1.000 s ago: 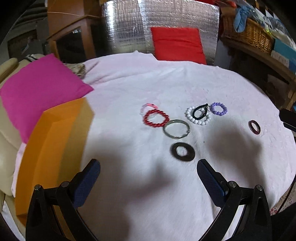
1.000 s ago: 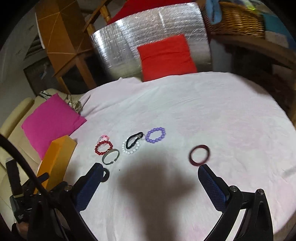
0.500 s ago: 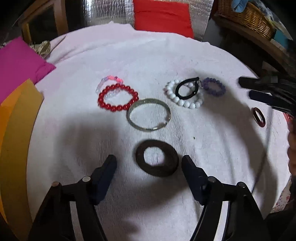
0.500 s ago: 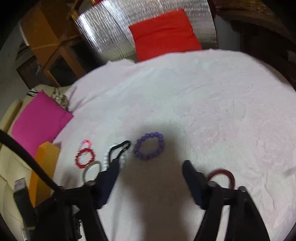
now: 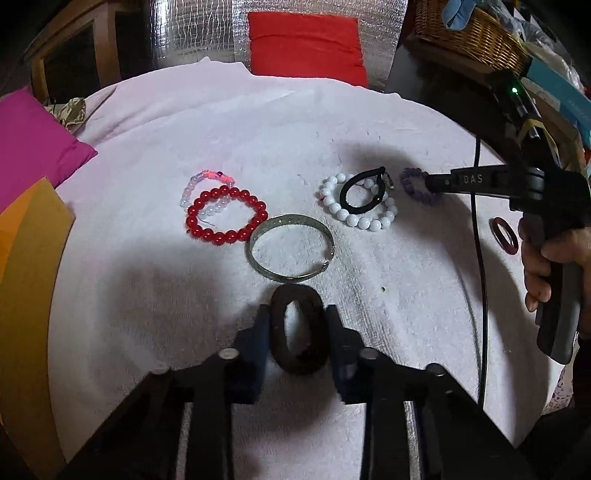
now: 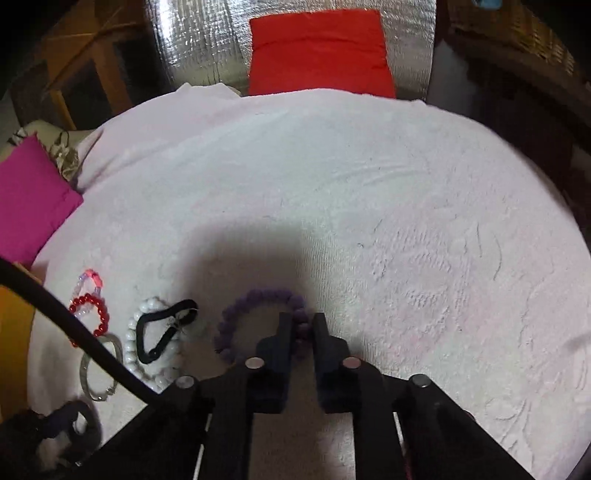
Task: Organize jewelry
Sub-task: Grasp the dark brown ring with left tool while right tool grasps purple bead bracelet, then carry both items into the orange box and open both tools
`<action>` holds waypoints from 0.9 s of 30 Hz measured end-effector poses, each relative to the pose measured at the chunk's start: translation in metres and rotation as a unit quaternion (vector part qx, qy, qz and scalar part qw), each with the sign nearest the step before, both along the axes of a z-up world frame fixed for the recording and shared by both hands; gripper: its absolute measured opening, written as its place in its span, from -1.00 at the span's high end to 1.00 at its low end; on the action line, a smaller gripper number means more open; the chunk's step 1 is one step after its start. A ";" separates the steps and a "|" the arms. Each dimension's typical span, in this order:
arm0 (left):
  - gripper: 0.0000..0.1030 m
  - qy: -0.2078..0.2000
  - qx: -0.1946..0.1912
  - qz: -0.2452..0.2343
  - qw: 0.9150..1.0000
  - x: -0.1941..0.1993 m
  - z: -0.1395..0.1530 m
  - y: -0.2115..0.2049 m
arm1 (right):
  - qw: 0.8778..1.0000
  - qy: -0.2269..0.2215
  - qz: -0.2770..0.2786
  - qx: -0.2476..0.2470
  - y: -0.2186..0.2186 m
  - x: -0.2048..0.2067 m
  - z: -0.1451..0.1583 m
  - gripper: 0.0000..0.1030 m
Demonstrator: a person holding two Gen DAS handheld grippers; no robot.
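Several bracelets lie on a white towel (image 5: 258, 122). My left gripper (image 5: 297, 310) has its jaws closing on a dark fuzzy ring (image 5: 280, 332), which is squeezed into an oval between the pads. Beyond it lie a silver bangle (image 5: 291, 221), a red bead bracelet (image 5: 221, 192), a pink-clear bracelet (image 5: 210, 175), a white bead bracelet (image 5: 332, 205) and a black hair tie (image 5: 343, 195). My right gripper (image 6: 302, 319) is shut on the near side of a purple bead bracelet (image 6: 236, 314). In the left wrist view the right gripper (image 5: 430, 183) reaches in from the right.
A maroon ring (image 5: 495, 227) lies near the towel's right edge. An orange box (image 5: 29, 258) and a magenta cushion (image 5: 29, 147) sit at the left. A red cushion (image 5: 306, 40) and a wicker basket (image 5: 469, 33) stand behind. A hand (image 5: 543, 258) holds the right gripper's handle.
Both grippers came down to the towel and their wide jaws closed. The left closed around the dark ring. The right shifted left, away from the maroon ring, onto the purple bracelet.
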State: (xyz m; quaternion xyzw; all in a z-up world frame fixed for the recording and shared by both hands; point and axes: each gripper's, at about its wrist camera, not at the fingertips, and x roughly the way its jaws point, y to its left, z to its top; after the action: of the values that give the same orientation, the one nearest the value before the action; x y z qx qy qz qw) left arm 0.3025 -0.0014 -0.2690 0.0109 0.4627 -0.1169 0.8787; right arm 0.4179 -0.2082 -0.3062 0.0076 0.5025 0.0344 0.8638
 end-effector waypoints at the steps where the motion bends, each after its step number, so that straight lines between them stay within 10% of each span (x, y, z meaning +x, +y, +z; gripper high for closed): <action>1: 0.65 -0.001 0.000 0.002 1.000 0.000 0.001 0.001 | 1.000 -0.002 0.000 0.000 0.001 -0.002 0.001 0.80; 16: 0.85 -0.066 -0.024 0.038 0.997 -0.032 0.051 0.035 | 0.993 -0.081 0.037 0.078 0.000 -0.063 0.069 0.80; 27: 0.85 -0.103 -0.018 0.179 0.978 -0.082 0.096 0.136 | 0.958 -0.101 0.185 0.193 0.131 -0.094 0.114 0.80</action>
State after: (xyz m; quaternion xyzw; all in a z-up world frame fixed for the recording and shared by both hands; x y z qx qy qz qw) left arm 0.2202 0.1345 -0.1726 -0.0763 0.3615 0.0358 0.9285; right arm 0.3244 -0.0767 -0.1920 0.0779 0.3889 0.2902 0.8709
